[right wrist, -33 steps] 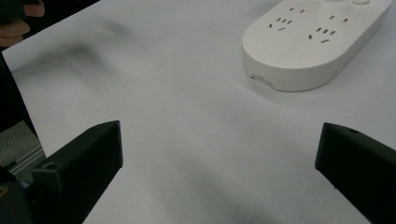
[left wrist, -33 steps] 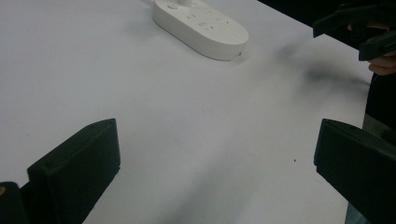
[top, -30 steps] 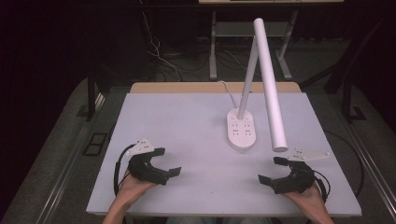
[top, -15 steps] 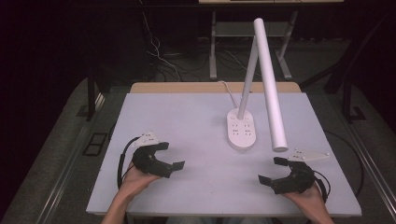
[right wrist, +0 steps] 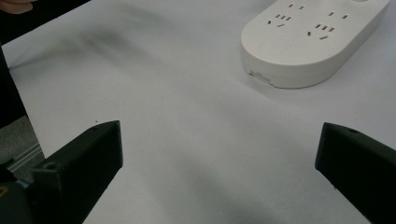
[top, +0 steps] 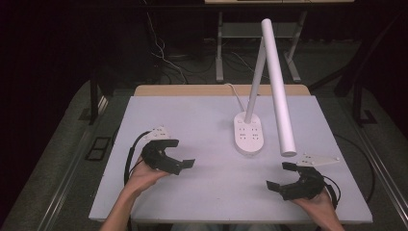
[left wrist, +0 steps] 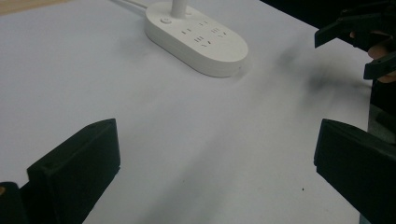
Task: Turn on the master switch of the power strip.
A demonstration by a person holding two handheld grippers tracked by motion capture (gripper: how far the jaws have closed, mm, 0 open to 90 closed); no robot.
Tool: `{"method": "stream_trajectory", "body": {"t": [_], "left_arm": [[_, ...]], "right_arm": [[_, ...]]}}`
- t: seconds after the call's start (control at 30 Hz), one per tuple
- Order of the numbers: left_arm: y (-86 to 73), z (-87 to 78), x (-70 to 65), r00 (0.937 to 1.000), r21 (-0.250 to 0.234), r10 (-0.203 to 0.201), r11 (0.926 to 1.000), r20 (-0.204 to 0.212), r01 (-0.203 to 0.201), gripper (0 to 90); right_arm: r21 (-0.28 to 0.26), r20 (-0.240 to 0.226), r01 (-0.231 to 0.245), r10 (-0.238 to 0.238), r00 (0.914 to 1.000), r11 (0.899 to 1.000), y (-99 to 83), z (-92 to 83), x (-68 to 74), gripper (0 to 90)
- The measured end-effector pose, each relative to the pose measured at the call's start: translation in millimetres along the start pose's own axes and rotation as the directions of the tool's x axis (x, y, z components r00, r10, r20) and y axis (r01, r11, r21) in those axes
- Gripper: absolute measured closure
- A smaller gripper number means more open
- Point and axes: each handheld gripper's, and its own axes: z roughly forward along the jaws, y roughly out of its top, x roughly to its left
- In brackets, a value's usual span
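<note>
High view first: at the near edge of the white table (top: 202,120) two forearms come in from below, each hand holding a black two-jaw gripper. The left gripper (top: 182,153) sits over the left half of the tabletop, raised a little on the hand, its jaws spread wide with nothing between them and pointing toward the middle of the table. The right gripper (top: 282,175) is close to the near right corner, jaws likewise spread apart and empty, a grey three-cornered plate on top of it. A dark cable loops from each gripper.

Between and beyond the two grippers, right of the table's middle, stands a white desk lamp. Its oval lamp base (top: 249,134) rests flat on the tabletop, well apart from both grippers, and carries rows of sockets on its upper face. A slim stem rises from the far end of the base and leans away to the right; from its top the long white lamp head (top: 278,86) slopes down toward the near right, ending in the air above the table near the right gripper. A white cord (top: 235,92) leaves the base toward the far edge.

Left gripper view shows the lamp base (left wrist: 196,37) ahead across bare tabletop, with the right gripper (left wrist: 355,42) at the far right. Right gripper view shows the lamp base (right wrist: 313,39) ahead at upper right, its sockets facing up.

Beyond the table lie a dark floor and metal table legs.
</note>
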Motion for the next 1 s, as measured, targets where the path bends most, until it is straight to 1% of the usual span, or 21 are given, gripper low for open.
{"method": "stream_trajectory", "body": {"t": [0.17,0.27,0.37,0.4,0.43,0.53,0.6,0.63,0.67,0.97,1.0], "left_arm": [[7.0,3.3,1.8,0.9999,0.014,0.013,0.9998,0.005,-0.013,0.0],[10.1,4.4,1.9,0.9999,0.013,0.012,0.9998,0.004,-0.013,0.0],[15.2,6.2,3.0,0.9996,0.022,0.026,0.9994,0.008,-0.026,0.0],[16.7,7.1,2.6,0.9997,0.022,0.022,0.9995,0.009,-0.022,0.0],[18.4,7.8,3.1,0.9995,0.027,0.030,0.9992,0.011,-0.030,0.0],[22.8,11.3,3.3,0.9993,0.034,0.034,0.9988,0.016,-0.034,0.0],[27.7,14.1,3.9,0.9989,0.044,0.041,0.9981,0.021,-0.042,0.0],[27.7,14.1,3.9,0.9989,0.044,0.041,0.9981,0.021,-0.042,0.0],[29.7,14.3,4.7,0.9985,0.049,0.051,0.9974,0.021,-0.052,0.0],[46.3,19.6,7.8,0.9974,0.063,0.069,0.9956,0.022,-0.070,0.0],[50.0,20.9,8.4,0.9968,0.075,0.076,0.9942,0.023,-0.078,0.0]], "right_arm": [[0.001,0.002,0.003,-0.003,1.0000,1.000,-0.1,0.4,0.0,0.3],[0.002,0.002,0.004,-0.004,1.0000,1.000,-0.2,0.7,0.1,0.3],[0.002,0.003,0.003,-0.003,1.0000,1.000,-0.2,0.6,0.0,0.3],[0.003,0.005,0.003,-0.003,1.0000,1.000,-0.2,0.5,-0.2,0.3],[0.003,0.005,0.003,-0.003,1.0000,1.000,-0.2,0.5,-0.2,0.3],[0.002,0.008,0.005,-0.005,1.0000,1.000,-0.9,0.5,-0.8,0.3],[0.001,0.009,0.004,-0.004,1.0000,1.000,-1.0,0.3,-1.0,0.3],[0.001,0.009,0.004,-0.004,1.0000,1.000,-1.0,0.3,-1.0,0.3],[0.000,0.009,0.005,-0.005,1.0000,1.000,-1.1,0.2,-1.2,0.3],[0.004,0.009,0.005,-0.005,0.9999,1.000,-1.2,0.6,-0.8,0.3],[0.004,0.009,0.005,-0.005,0.9999,1.000,-1.3,0.7,-0.8,0.3]]}}
